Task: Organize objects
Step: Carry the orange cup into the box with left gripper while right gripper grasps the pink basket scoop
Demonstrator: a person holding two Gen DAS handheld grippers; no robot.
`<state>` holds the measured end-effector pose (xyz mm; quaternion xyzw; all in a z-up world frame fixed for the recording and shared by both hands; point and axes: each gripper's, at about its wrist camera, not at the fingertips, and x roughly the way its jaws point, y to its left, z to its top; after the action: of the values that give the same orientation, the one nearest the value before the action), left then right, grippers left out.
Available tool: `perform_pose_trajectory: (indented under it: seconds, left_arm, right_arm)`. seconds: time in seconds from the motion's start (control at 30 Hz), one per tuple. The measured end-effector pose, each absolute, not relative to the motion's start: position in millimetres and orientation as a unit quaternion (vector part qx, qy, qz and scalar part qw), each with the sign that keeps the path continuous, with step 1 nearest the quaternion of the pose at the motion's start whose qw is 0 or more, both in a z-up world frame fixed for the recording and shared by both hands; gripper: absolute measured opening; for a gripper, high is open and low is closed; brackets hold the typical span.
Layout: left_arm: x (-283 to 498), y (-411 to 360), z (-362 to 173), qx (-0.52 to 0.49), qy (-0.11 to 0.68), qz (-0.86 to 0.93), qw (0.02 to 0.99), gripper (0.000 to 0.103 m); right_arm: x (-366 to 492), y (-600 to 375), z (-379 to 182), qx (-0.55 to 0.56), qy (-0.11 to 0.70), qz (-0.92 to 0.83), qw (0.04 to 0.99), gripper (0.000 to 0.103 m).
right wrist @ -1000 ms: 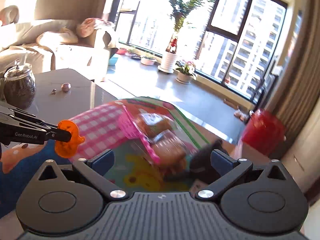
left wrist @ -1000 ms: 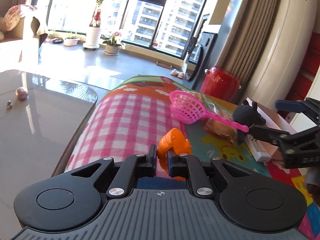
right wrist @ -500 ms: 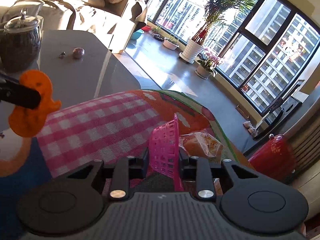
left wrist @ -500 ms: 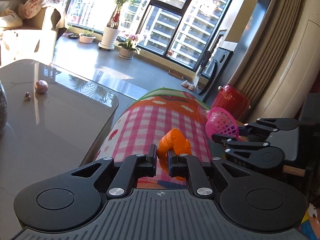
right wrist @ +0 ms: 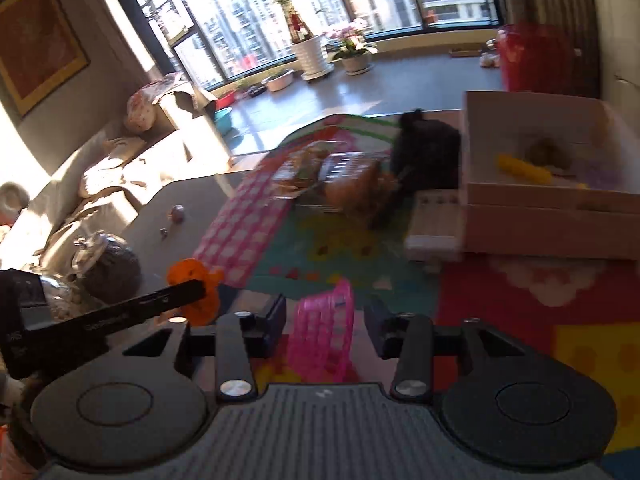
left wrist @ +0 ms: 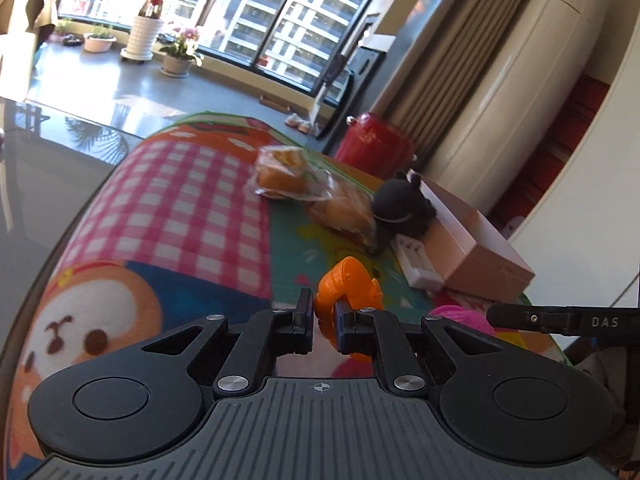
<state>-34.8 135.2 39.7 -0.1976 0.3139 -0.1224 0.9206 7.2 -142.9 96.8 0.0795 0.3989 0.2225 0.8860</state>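
My left gripper point(left wrist: 323, 322) is shut on an orange toy point(left wrist: 348, 292), held above the colourful mat point(left wrist: 188, 216). The toy and the left gripper's finger also show in the right wrist view point(right wrist: 194, 288). My right gripper point(right wrist: 325, 320) has its jaws apart around a pink net scoop point(right wrist: 326, 336), with gaps on both sides; the scoop shows as a pink edge in the left wrist view point(left wrist: 460, 316). An open pinkish box point(right wrist: 548, 184) holding a yellow item point(right wrist: 524, 170) stands on the right.
Wrapped breads point(left wrist: 312, 188), a black plush toy point(left wrist: 402, 208) and a white charger point(left wrist: 416, 264) lie on the mat by the box point(left wrist: 476, 248). A glass jar point(right wrist: 110, 264) and small beads point(right wrist: 176, 214) sit on the grey table. A red bin point(left wrist: 376, 148) stands behind.
The right gripper, shut on the pink scoop half a second ago, has opened its jaws and swung toward the box. The left gripper turned right, still holding the orange toy.
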Motion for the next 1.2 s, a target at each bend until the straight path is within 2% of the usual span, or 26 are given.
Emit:
perform_pose_trajectory:
  seconds: [0.03, 0.1, 0.17, 0.23, 0.27, 0.5, 0.53, 0.57, 0.6, 0.9, 1.2]
  left_arm:
    - [-34, 124, 39, -0.188, 0.320, -0.130, 0.919, 0.013]
    - [-31, 106, 39, -0.169, 0.329, -0.144, 0.918, 0.013]
    - [-27, 94, 39, -0.154, 0.336, -0.152, 0.917, 0.013]
    - [-27, 84, 39, -0.140, 0.342, -0.156, 0.916, 0.013]
    - [-28, 81, 39, -0.134, 0.345, -0.157, 0.916, 0.013]
    - [-36, 71, 43, -0.104, 0.359, -0.155, 0.914, 0.013]
    - [-38, 71, 44, -0.103, 0.362, -0.153, 0.914, 0.013]
    - [-40, 71, 44, -0.103, 0.364, -0.153, 0.913, 0.013]
    - [-42, 72, 46, -0.104, 0.366, -0.153, 0.912, 0.013]
    - [-55, 53, 66, -0.102, 0.371, -0.186, 0.904, 0.013]
    - [52, -47, 151, -0.081, 0.276, -0.264, 0.921, 0.013]
  right_arm:
    - [3, -155, 92, 0.065, 0.391, 0.193, 0.898, 0.062]
    - [-10, -174, 87, 0.033, 0.370, 0.157, 0.915, 0.073]
    - [-23, -179, 86, 0.001, 0.347, 0.145, 0.927, 0.091]
    - [-34, -176, 89, -0.022, 0.327, 0.158, 0.932, 0.101]
    - [-36, -174, 90, -0.030, 0.322, 0.168, 0.931, 0.103]
    - [-7, -140, 58, -0.066, 0.356, 0.190, 0.913, 0.103]
    - [-1, -137, 53, -0.067, 0.364, 0.190, 0.909, 0.092]
    - [5, -135, 51, -0.069, 0.375, 0.193, 0.904, 0.068]
    - [10, -135, 51, -0.066, 0.387, 0.193, 0.899, 0.065]
    - [-42, -188, 101, -0.032, 0.322, 0.176, 0.930, 0.063]
    - [-80, -224, 114, -0.028, 0.271, 0.169, 0.947, 0.063]
